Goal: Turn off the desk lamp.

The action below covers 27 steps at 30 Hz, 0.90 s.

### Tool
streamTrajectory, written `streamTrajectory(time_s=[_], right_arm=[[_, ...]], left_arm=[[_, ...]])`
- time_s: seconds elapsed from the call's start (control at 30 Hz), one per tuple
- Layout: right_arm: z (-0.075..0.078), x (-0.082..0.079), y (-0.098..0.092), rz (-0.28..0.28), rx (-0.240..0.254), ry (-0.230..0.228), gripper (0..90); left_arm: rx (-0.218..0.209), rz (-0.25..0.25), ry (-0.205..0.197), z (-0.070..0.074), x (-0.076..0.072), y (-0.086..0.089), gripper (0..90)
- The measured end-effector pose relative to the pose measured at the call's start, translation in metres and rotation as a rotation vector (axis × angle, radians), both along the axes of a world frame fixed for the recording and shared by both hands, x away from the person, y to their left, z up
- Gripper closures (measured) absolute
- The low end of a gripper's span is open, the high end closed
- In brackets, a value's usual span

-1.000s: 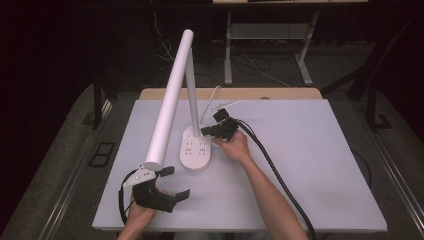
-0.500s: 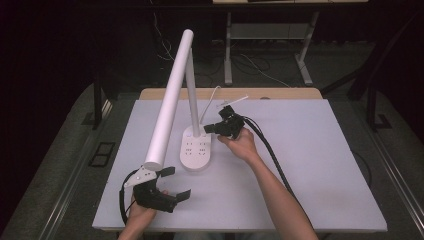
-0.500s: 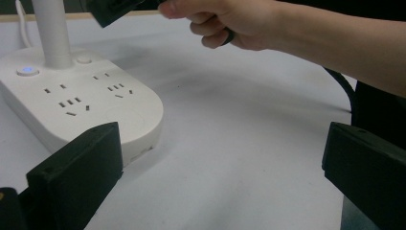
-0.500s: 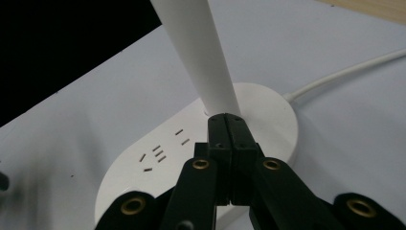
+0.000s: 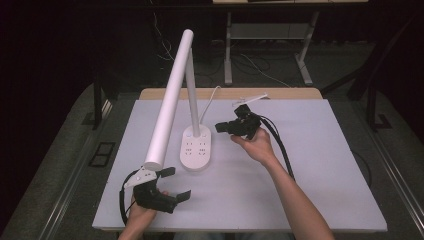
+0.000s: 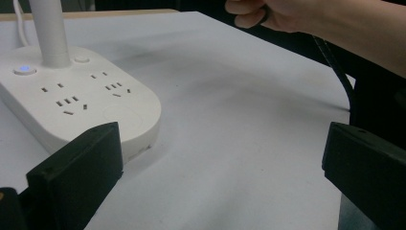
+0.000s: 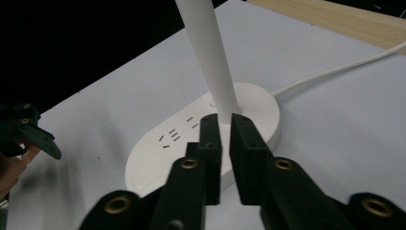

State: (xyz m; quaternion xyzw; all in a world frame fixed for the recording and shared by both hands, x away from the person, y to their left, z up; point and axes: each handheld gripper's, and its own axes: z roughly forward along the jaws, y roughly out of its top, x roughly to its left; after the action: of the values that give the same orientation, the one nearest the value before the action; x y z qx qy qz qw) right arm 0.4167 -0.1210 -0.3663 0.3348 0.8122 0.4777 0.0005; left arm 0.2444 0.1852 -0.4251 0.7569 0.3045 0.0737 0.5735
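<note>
Two grippers frame the white desk lamp [image 5: 196, 150] at frame centre: the right gripper [image 5: 223, 128], jaws nearly pressed together, hovers beside its stem; the left gripper [image 5: 179, 184], jaws spread wide, sits lower left, near its base.

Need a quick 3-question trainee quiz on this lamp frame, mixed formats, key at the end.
1. True or false: the left gripper has its jaws spread wide and holds nothing.
2. Multiple choice: the right gripper, jaws nearly closed, points at which part of the desk lamp? A) the tip of the long head B) the foot of its upright post C) the white cord
3. Fill in: the lamp's base carries rows of power ____ and a small lit button.

Key: 1 true; 2 B; 3 sockets
</note>
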Motion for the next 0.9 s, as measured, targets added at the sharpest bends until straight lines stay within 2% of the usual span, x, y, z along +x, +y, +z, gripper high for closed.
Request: streamTrajectory(time_s=[0.33, 0.43, 0.53, 0.57, 0.63, 0.7, 0.77, 0.9], right_arm=[[0.014, -0.024, -0.033, -0.048, 0.024, -0.031, 46.7], [0.016, -0.032, -0.045, -0.062, 0.031, -0.028, 33.0], [0.017, -0.041, -0.058, -0.081, 0.021, -0.032, 15.3], [0.017, -0.044, -0.062, -0.089, 0.014, -0.028, 12.3], [0.017, -0.051, -0.071, -0.123, 0.001, -0.026, 11.6], [0.016, -0.058, -0.081, -0.142, 0.009, -0.035, 10.3], [0.014, -0.064, -0.091, -0.162, 0.02, -0.03, 0.3], [0.01, -0.076, -0.108, -0.187, 0.011, -0.028, 0.5]], left_arm=[[0.005, -0.003, 0.001, 0.0, 0.0, 0.0, 0.0], [0.003, -0.004, 0.001, 0.0, -0.001, 0.0, 0.0], [0.003, -0.004, 0.0, 0.0, 0.0, 0.0, 0.0], [0.002, -0.003, 0.002, 0.0, 0.0, 0.0, 0.0], [0.004, -0.005, 0.002, 0.0, 0.0, 0.0, 0.0], [0.003, -0.005, 0.001, 0.0, 0.0, -0.001, 0.0], [0.002, -0.005, 0.001, 0.0, -0.001, -0.001, 0.0], [0.003, -0.004, 0.001, 0.0, 0.0, -0.001, 0.0]])
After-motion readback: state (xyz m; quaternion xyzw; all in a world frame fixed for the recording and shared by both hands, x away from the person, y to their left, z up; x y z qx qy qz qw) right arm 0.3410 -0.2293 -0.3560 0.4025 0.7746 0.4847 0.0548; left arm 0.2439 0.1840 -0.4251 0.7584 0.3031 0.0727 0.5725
